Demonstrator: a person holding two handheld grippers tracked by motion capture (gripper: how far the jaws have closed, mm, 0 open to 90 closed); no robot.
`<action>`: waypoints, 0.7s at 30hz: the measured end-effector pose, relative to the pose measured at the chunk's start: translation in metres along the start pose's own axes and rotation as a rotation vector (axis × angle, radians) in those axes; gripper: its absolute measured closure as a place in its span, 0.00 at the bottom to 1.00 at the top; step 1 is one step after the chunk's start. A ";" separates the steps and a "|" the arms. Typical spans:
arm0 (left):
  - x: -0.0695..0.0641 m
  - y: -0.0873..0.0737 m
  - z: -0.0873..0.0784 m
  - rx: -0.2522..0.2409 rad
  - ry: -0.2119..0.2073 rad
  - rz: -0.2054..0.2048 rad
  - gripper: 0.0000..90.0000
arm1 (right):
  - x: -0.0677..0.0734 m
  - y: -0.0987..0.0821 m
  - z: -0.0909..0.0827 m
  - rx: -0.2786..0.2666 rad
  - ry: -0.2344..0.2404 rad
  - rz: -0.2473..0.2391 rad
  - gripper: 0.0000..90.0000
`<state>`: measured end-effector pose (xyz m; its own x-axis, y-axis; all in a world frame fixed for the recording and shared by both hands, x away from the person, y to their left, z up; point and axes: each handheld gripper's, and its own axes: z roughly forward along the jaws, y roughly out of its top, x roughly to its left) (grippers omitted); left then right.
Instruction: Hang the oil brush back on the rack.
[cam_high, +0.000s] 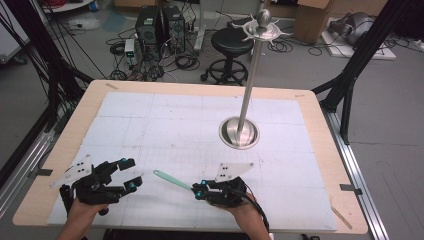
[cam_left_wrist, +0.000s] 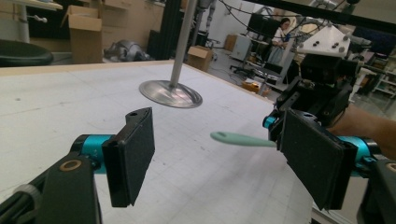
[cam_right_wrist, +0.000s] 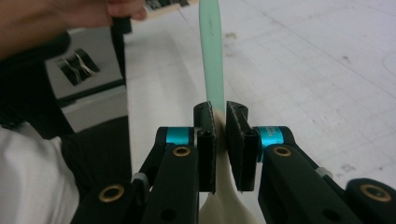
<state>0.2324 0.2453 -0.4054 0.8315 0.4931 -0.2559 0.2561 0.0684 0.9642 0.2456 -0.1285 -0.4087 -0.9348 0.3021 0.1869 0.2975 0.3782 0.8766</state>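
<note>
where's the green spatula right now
In the high view the green spatula sits clamped in the right gripper near the table's front edge, its handle pointing toward the open left gripper.

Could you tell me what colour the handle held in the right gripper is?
Pale mint green handle, pinched by the right gripper; the right gripper view shows it best.

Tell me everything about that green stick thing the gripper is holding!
It is a spoon. It has a long, flat, pale green handle with a rounded tip, and a cream part lower down that widens; both look like smooth plastic. The right gripper is shut on it where green meets cream. The handle sticks out toward the open left gripper, just above the white table mat.
</note>
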 end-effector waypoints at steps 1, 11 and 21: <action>0.000 0.000 0.002 0.000 -0.022 -0.006 0.29 | 0.000 0.001 -0.001 -0.009 0.006 0.002 0.92; -0.007 0.002 0.021 0.031 -0.114 0.000 0.37 | 0.004 0.007 -0.006 -0.072 0.055 -0.011 0.92; -0.013 0.003 0.038 0.018 -0.199 -0.010 0.49 | 0.007 0.015 -0.007 -0.108 0.095 -0.022 0.92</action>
<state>0.2413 0.2058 -0.4016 0.9094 0.3111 -0.2760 0.2723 0.0563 0.9606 0.2421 -0.1275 -0.3914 -0.9565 0.2090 0.2038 0.2590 0.2858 0.9226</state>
